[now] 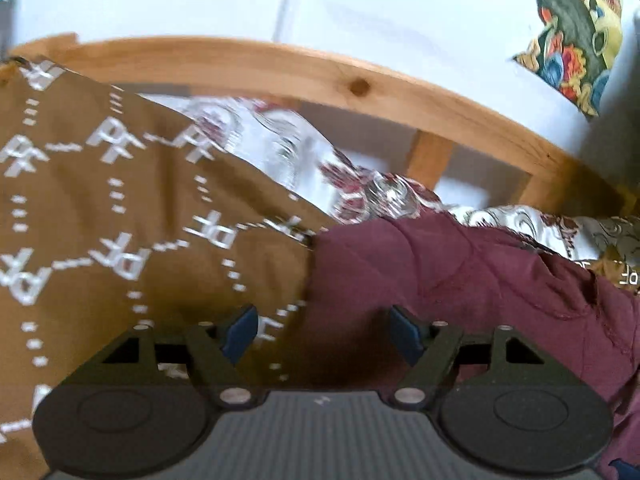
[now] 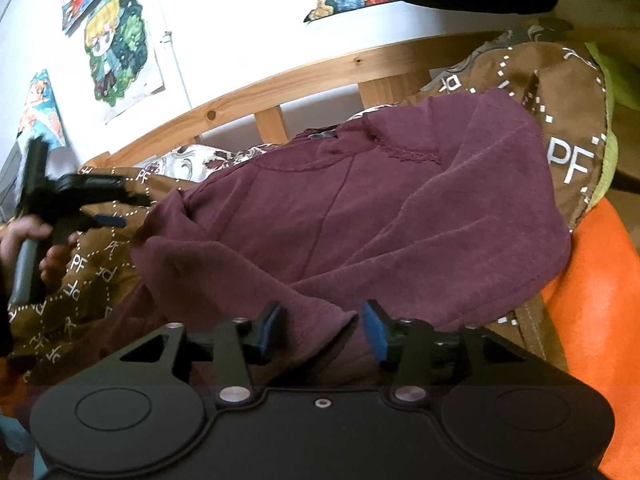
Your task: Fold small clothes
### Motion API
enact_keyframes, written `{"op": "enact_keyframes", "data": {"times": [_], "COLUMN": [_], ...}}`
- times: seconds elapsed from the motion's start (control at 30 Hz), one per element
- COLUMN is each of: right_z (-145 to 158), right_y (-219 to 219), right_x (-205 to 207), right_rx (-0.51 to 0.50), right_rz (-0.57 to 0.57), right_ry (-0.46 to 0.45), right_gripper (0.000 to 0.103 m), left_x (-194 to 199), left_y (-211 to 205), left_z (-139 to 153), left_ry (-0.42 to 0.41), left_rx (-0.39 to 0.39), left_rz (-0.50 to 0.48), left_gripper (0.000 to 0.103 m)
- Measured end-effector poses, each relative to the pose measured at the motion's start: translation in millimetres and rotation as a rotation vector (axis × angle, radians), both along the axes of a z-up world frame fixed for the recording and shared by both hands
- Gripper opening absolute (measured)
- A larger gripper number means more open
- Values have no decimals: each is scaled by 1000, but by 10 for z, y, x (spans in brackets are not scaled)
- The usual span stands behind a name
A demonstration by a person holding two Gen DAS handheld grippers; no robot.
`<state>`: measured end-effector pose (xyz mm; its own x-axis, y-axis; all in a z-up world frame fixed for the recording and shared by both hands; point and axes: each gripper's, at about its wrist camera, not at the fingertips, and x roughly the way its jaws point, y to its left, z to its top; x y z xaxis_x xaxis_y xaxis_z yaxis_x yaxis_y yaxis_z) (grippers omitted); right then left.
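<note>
A maroon garment (image 2: 360, 208) lies spread and partly folded on a brown blanket printed with white letters (image 2: 568, 160). My right gripper (image 2: 322, 330) is open at the garment's near edge; a fold of that cloth lies between the blue pads (image 2: 374, 330), and they do not press it. My left gripper (image 1: 323, 332) is open too, hovering over the line where the garment (image 1: 460, 280) meets the blanket (image 1: 120, 220), with nothing held. In the right wrist view the left gripper (image 2: 128, 210) is at the garment's left side, with a hand (image 2: 24, 232) on its grip.
A wooden bed rail (image 1: 320, 76) runs behind the blanket, with a white wall and posters (image 2: 116, 44) beyond. A floral sheet (image 1: 280, 148) shows past the blanket. Orange fabric (image 2: 592, 320) and green cloth (image 2: 616, 80) lie at the right.
</note>
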<state>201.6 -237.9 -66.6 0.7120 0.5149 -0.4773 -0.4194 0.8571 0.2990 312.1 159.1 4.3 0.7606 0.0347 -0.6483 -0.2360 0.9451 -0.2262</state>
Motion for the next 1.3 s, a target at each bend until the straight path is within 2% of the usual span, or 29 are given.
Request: {"op": "enact_keyframes", "data": {"times": [0.03, 0.07, 0.1, 0.13, 0.17, 0.27, 0.3, 0.4, 0.43, 0.53, 0.67, 0.73, 0.8, 0.9, 0.97, 1.13, 1.23, 1.3], "right_z": [1, 1, -3, -8, -9, 4, 26, 136, 161, 108, 53, 114, 193, 293, 330, 412, 476, 473], "right_y": [5, 11, 18, 26, 41, 108, 105, 91, 120, 202, 214, 173, 109, 35, 9, 195, 444, 636], "right_x": [-7, -12, -15, -21, -30, -63, -78, -142, -159, -164, -138, -130, -112, -99, -79, 216, 530, 687], "right_rx": [-3, -9, -17, -27, -44, -127, -133, -146, -187, -296, -329, -309, -269, -194, -139, -90, -81, -104], "right_rz": [4, 7, 9, 12, 13, 13, 24, 70, 99, 180, 203, 194, 170, 124, 95, 45, 104, 153], "right_ry": [-5, -9, -13, -17, -26, -61, -74, -130, -145, -116, -80, -96, -123, -158, -157, -86, -32, -15], "right_gripper": [56, 57, 57, 56, 53, 19, 14, 6, 6, 6, 12, 24, 49, 61, 66, 66, 64, 60], "left_x": [63, 133, 192, 251, 287, 331, 341, 313, 289, 209, 8, -160, -343, -597, -664, -650, -617, -609], "left_y": [-29, -63, -100, -135, -170, -212, -215, -200, -195, -195, -198, -222, -265, -363, -436, -550, -525, -544], "left_z": [-24, -57, -81, -108, -139, -197, -222, -257, -255, -217, -115, -58, -16, -37, -114, -353, -452, -500], "left_ry": [14, 30, 47, 58, 58, 50, 48, 43, 40, 35, 18, -4, -18, -33, -6, 82, 115, 132], "left_rx": [4, 18, 36, 53, 66, 74, 76, 70, 68, 83, 61, 43, 26, -6, -32, -68, -109, -92], "left_rz": [-8, -15, -21, -17, -5, 27, 34, 49, 56, 76, 73, 56, 22, -37, -76, -82, -62, -73], "left_gripper": [59, 52, 46, 46, 46, 46, 46, 53, 59, 72, 88, 96, 99, 102, 102, 102, 102, 101]}}
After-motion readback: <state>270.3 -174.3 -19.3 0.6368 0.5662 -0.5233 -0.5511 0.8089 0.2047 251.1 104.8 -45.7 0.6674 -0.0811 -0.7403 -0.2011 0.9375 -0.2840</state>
